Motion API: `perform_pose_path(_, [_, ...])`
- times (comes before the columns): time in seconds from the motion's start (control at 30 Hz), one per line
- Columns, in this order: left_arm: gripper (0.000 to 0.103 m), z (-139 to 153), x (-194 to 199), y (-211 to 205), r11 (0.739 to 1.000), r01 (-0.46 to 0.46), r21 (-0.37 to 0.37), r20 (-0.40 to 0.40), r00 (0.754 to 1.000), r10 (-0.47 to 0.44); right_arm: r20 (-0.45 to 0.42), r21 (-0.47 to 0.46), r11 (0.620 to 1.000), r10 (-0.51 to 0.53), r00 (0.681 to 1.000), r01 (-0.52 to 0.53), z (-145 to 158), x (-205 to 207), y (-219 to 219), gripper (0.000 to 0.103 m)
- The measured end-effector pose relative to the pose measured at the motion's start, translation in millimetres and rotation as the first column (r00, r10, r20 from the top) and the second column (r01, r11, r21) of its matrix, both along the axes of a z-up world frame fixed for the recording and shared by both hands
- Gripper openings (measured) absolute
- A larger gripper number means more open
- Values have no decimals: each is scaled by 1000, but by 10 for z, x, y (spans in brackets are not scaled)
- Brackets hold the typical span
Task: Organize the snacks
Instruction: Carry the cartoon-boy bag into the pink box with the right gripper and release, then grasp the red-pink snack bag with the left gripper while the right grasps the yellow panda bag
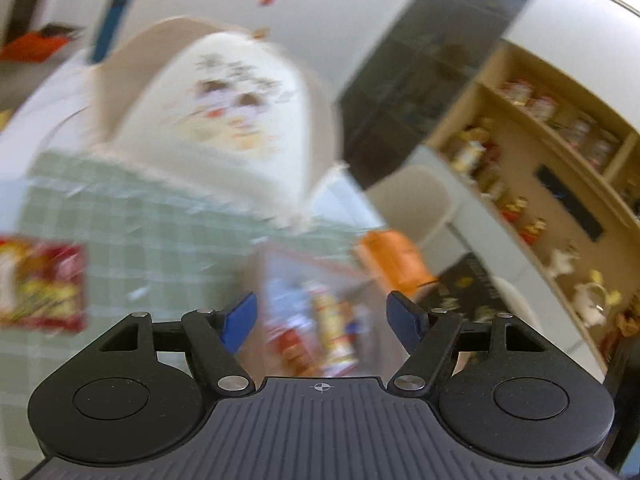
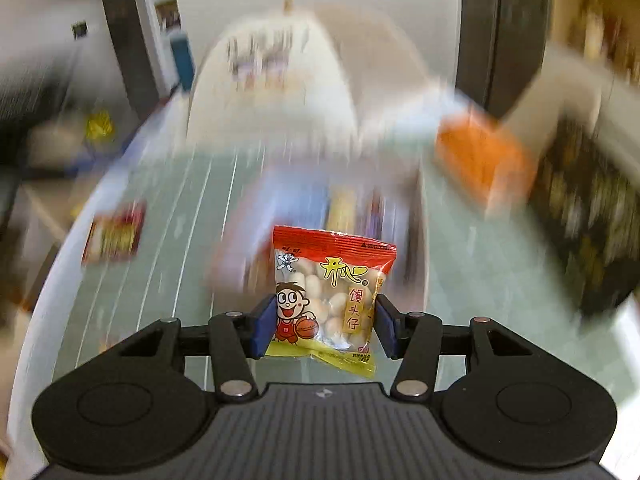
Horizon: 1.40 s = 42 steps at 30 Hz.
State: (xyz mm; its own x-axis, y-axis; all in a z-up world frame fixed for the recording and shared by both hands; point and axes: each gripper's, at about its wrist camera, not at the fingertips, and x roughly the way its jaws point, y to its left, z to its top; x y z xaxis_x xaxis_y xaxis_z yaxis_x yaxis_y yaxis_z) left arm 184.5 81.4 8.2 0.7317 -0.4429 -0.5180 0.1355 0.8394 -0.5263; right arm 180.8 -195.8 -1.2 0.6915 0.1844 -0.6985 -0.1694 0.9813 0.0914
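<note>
My right gripper [image 2: 325, 326] is shut on a small red-and-yellow snack bag [image 2: 332, 280] with a cartoon boy, held upright above the green checked cloth [image 2: 160, 248]. Beyond it lies a blurred clear tray of snacks [image 2: 340, 208]. My left gripper [image 1: 322, 316] is open with nothing between its blue pads; the same snack tray [image 1: 316, 312] lies blurred on the cloth beyond it. A red-and-yellow snack packet [image 1: 40, 284] lies at the left on the cloth, and shows as a red snack packet [image 2: 114, 234] in the right wrist view.
An orange box [image 1: 390, 260] sits right of the tray, seen as an orange box [image 2: 482, 160] in the right wrist view. A white chair cover with a cartoon print [image 1: 224, 120] stands past the table's far edge. Wooden shelves [image 1: 540, 152] with jars line the right.
</note>
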Motion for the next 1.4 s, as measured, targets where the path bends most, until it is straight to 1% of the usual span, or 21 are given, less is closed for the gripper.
perform_pose_path(0.03, [77,-58,-47,117,999,-34,-1,-31,999,34,28,11,1000,-9,1000,9,112,143,9,57])
perform_pose_path(0.07, [77,-117,-110,231,998,-66,2,-58,996,66,47,21,1000,-4,999,3,201,318,28,77])
perform_pose_path(0.1, [77,-172,-179,348,996,-91,13,-78,993,92,44,9,1000,3,999,-3,232,447,65,85])
perform_pose_path(0.17, [77,-252,-341,574,992,-121,44,-100,987,125,48,-46,999,1,999,1,235,579,187,85])
perform_pose_path(0.23, [77,-377,-502,789,986,-156,65,-132,978,163,49,-69,997,45,998,-41,190,516,363,85])
perform_pose_path(0.3, [77,-537,-691,1011,978,-199,55,-171,964,205,13,-32,991,133,991,-132,104,404,571,85])
perform_pose_path(0.4, [75,-780,-980,1248,966,-255,40,-218,941,258,-63,9,970,242,968,-242,-53,369,1050,85])
perform_pose_path(0.5, [65,-954,-1314,1440,945,-326,25,-239,916,322,-147,57,949,315,938,-310,-188,440,1564,85])
perform_pose_path(0.57, [60,-1044,-1502,1524,933,-360,18,-261,899,352,-178,94,936,350,920,-338,-262,527,1914,85])
perform_pose_path(0.7, [59,-1112,-1861,1593,928,-370,37,-290,885,364,-207,64,924,381,901,-376,-442,990,2751,85])
perform_pose_path(0.8, [59,-1085,-2127,1620,930,-367,37,-282,889,362,-199,12,926,372,907,-377,-661,1465,3315,85])
perform_pose_path(0.87, [59,-1084,-2262,1645,934,-354,39,-270,897,351,-209,11,932,356,911,-362,-837,1778,3557,85])
perform_pose_path(0.93, [59,-1085,-2378,1666,932,-357,58,-271,893,359,-254,54,929,368,895,-367,-1006,1997,3690,84])
perform_pose_path(0.97, [59,-1087,-2436,1696,928,-368,55,-272,889,368,-274,64,927,372,887,-369,-1069,2036,3717,77])
perform_pose_path(1.0, [59,-1092,-2468,1726,925,-378,42,-276,885,375,-270,57,923,382,884,-381,-1092,2006,3715,75])
perform_pose_path(1.03, [58,-1093,-2485,1760,921,-388,23,-281,882,379,-257,34,910,408,876,-413,-1083,1913,3700,70])
perform_pose_path(1.07, [58,-1088,-2471,1774,919,-394,9,-282,881,380,-255,13,887,449,857,-461,-1067,1797,3676,68])
perform_pose_path(1.17, [57,-1052,-2353,1806,927,-374,-11,-266,895,358,-267,-42,798,571,776,-601,-1010,1286,3519,59])
perform_pose_path(1.23, [57,-1030,-2211,1767,940,-339,-19,-253,912,324,-281,-73,737,632,723,-672,-981,879,3386,58])
perform_pose_path(1.3, [56,-1011,-2029,1726,954,-298,-22,-247,926,284,-297,-83,688,674,677,-721,-972,538,3253,58])
perform_pose_path(1.4, [56,-996,-1781,1652,972,-233,1,-239,944,227,-306,-120,625,716,628,-771,-940,110,3055,58])
